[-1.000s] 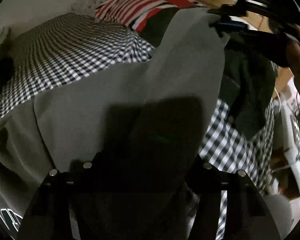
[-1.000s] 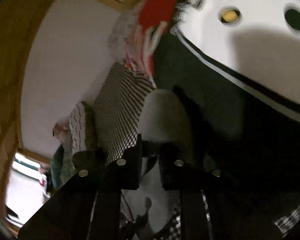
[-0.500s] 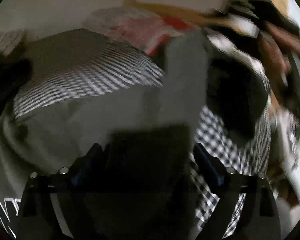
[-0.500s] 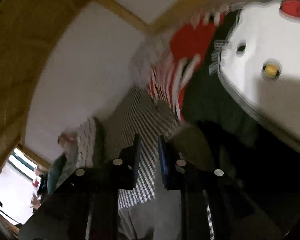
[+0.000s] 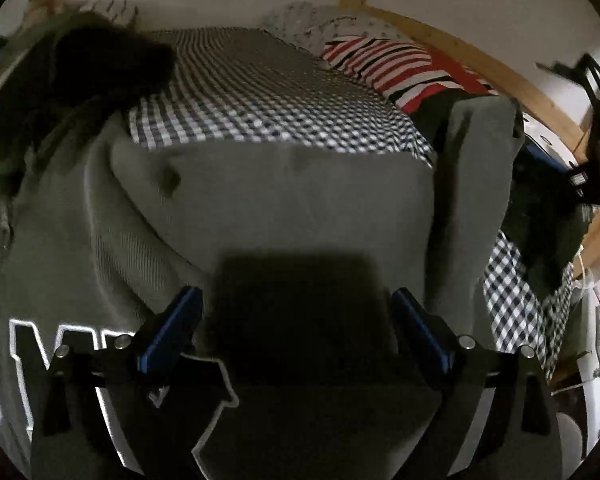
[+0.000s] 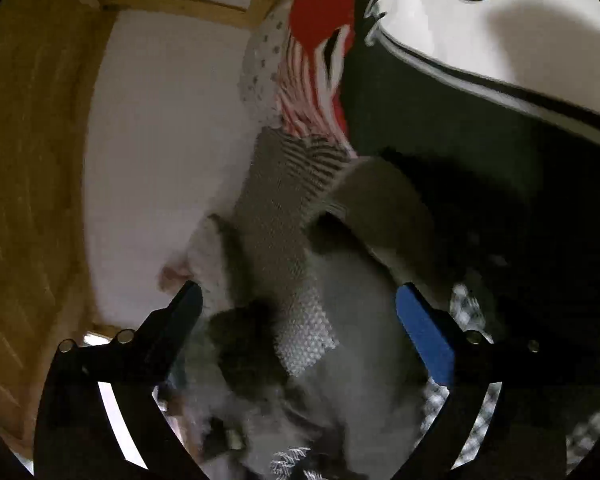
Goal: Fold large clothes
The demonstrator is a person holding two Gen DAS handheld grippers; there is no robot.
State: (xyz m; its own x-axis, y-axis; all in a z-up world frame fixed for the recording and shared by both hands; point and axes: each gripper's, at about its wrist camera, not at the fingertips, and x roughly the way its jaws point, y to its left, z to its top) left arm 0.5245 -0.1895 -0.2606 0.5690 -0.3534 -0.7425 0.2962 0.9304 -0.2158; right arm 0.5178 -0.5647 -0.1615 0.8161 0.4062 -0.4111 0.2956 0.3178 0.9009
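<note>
As the large grey sweatshirt with white outlined lettering [image 5: 284, 208] lies spread over the black-and-white checked bedcover [image 5: 260, 108], one sleeve folded across it, we see our left gripper [image 5: 296, 316] released above it. Our right gripper [image 6: 300, 312] has just sprung wide, nothing between its blue-padded fingers [image 6: 424, 332], near a red-and-white striped cloth [image 5: 396, 68].

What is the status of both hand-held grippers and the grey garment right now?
Left hand-held gripper open. Right hand-held gripper just opened, nothing pinched. Grey garment lies on the checked bedding, sleeve folded over. Dark clothing crowds the sleeve.
</note>
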